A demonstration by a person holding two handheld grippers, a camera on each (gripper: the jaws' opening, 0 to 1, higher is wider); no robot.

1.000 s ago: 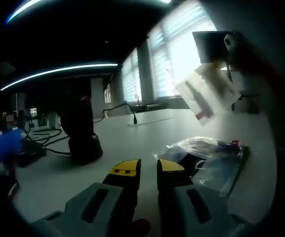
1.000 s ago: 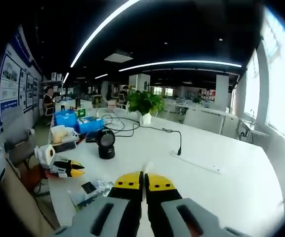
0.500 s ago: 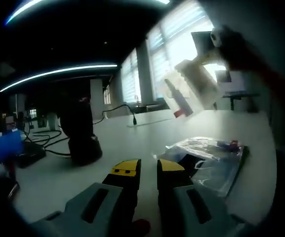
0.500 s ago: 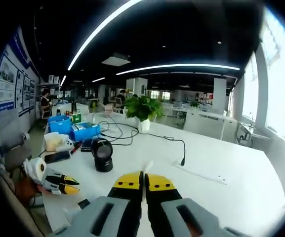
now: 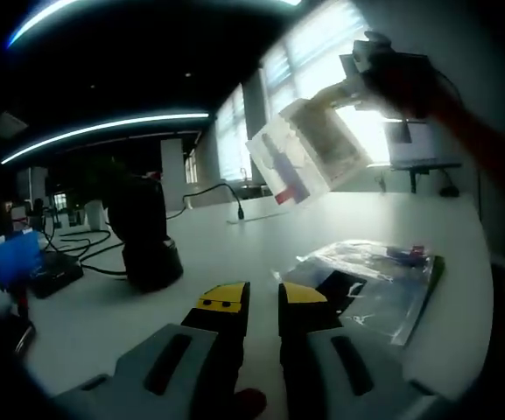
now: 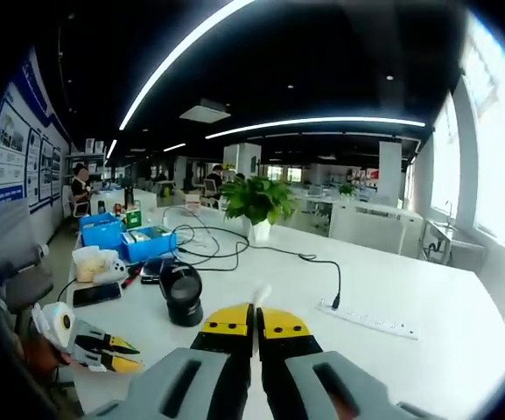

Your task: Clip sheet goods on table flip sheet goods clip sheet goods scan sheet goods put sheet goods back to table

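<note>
Surface [image 6: 427, 297]: white, carrying cables, scanner [image 6: 182, 296], plant [image 6: 257, 199].
Right hand-held gripper [image 6: 255, 322]: clamped on packet [image 5: 303, 157].
Left hand-held gripper [image 5: 261, 296]: slightly parted, holding nothing.

A potted plant [image 6: 256, 197] stands behind blue bins [image 6: 128, 238].

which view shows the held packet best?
Left gripper view: the packet hangs in full against the window, held by the right gripper. Right gripper view shows just its thin edge between the fingers.
</note>
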